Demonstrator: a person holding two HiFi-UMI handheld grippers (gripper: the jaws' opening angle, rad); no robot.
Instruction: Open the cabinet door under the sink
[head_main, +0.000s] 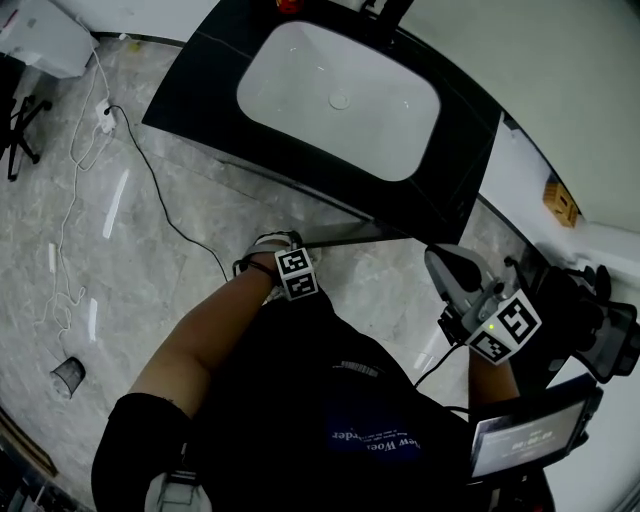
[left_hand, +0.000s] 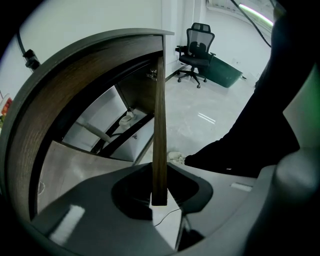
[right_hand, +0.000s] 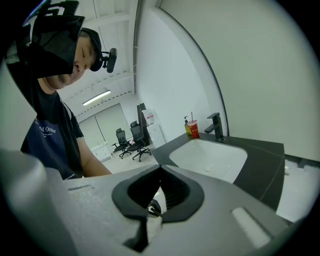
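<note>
Cabinet door (left_hand: 159, 125): under the sink and swung out from the cabinet. In your left tool view its brown edge runs straight down from beneath the tabletop rim into the tool. In your head view it shows as a thin dark strip (head_main: 350, 238) jutting out over the floor.
Left tool (left_hand: 159, 200): yours, pointed steeply down and clenched on the lower end of the door's edge, one jaw against each face.
Cabinet inside (left_hand: 105, 125): open to view left of the door, with pale walls, dark slanting bars and a white pipe fitting (left_hand: 126, 119).
Sink (head_main: 300, 70): white and oblong, set into the tabletop directly above the door.
Tabletop (head_main: 200, 90): dark slab around the sink.
Faucet (right_hand: 218, 126): black, at the back edge of the sink.
Bottle (right_hand: 192, 129): red, just beside the faucet.
Right tool (right_hand: 160, 170): yours, held up at tabletop height, well apart from the door, jaw tips together with nothing between them.
Floor (head_main: 150, 260): grey marbled tiles.
Cables: a white one (head_main: 75, 170) and a black one (head_main: 170, 215) trail across the floor at your left.
Office chair (left_hand: 197, 47): black, far across the room.
</note>
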